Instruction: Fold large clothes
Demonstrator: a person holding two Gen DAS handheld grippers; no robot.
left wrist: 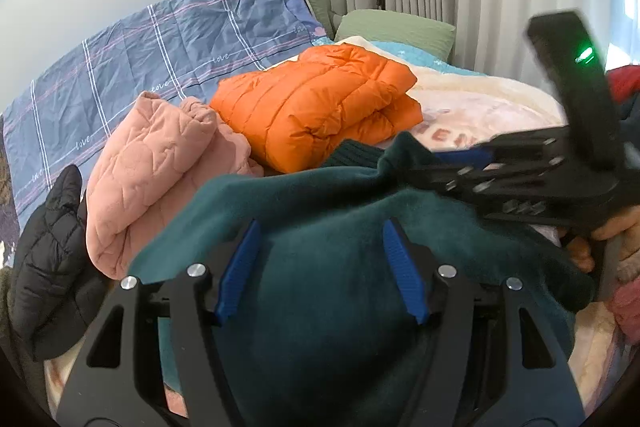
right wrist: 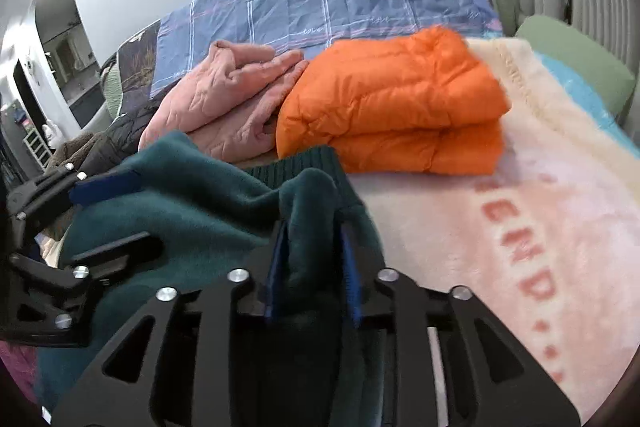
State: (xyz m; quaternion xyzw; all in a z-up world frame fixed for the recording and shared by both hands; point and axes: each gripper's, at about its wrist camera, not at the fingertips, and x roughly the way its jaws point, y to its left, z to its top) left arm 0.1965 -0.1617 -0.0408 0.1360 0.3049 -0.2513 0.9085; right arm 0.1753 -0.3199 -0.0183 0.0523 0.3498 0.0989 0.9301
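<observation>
Now, by views:
Left wrist: left tongs (left wrist: 320, 267) spread over the green sweater (left wrist: 320, 307), pads apart, cloth bulging between them, not pinched.
Right wrist: right tongs (right wrist: 314, 271) pinching a fold of the sweater near its ribbed cuff (right wrist: 304, 163).
Place: sweater heaped on the bed (right wrist: 500, 227), near the orange jacket (right wrist: 392, 107).
Handling: probably soft, light, floppy; better to grip hems or cuffs.

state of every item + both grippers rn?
Green garment: bunched, unfolded, a fold of it between the right jaws.
Orange jacket: folded, on the blanket.
Pink jacket: folded, beside the orange one.
Left gripper: jaws wide, over green fabric.
Right gripper: shut on the green fold.
</observation>
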